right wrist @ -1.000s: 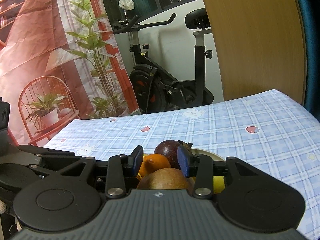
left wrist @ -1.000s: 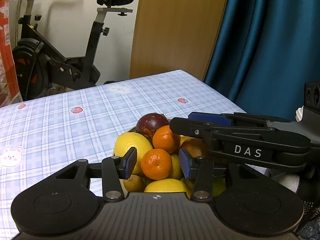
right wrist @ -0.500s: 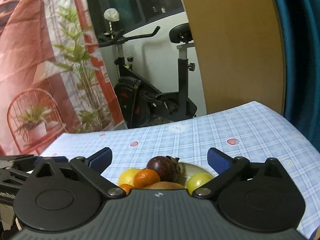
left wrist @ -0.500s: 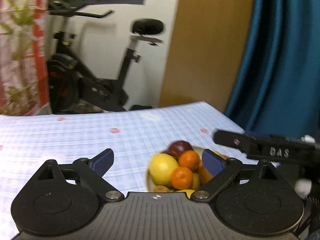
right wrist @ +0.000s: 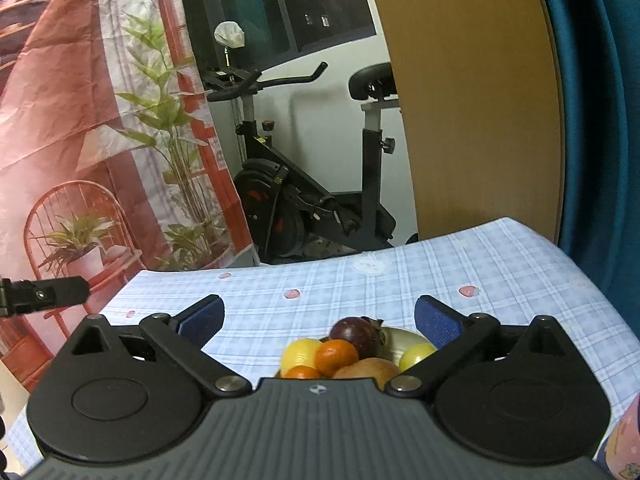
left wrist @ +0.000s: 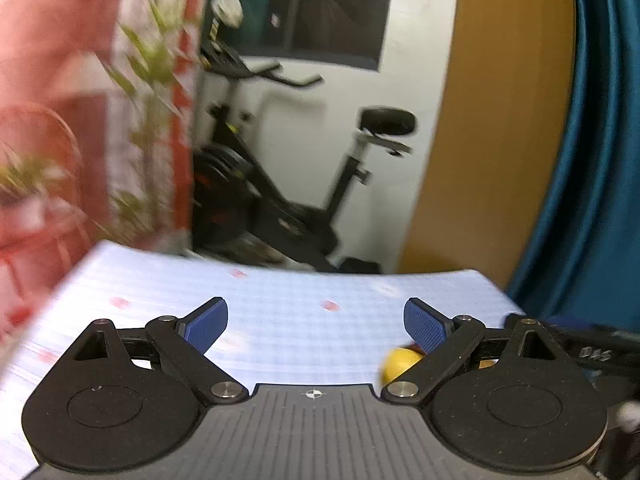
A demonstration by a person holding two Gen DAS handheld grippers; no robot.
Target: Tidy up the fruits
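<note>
The checked tablecloth (right wrist: 400, 280) covered the table. The right gripper (right wrist: 318, 320) stood with fingers spread wide and empty, above the bowl (right wrist: 402, 336) of piled fruit (right wrist: 336, 356). The left gripper (left wrist: 316, 322) was likewise spread and empty; its view was blurred, one yellow fruit (left wrist: 398, 362) showing beside its right finger.

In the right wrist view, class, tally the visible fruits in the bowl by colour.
Round orange mandarins: 2
Yellow lemon-like fruits: 2
Dark purple round fruit: 1
Brown rounded fruit: 1
Total visible: 6; more may be hidden behind the gripper body.
</note>
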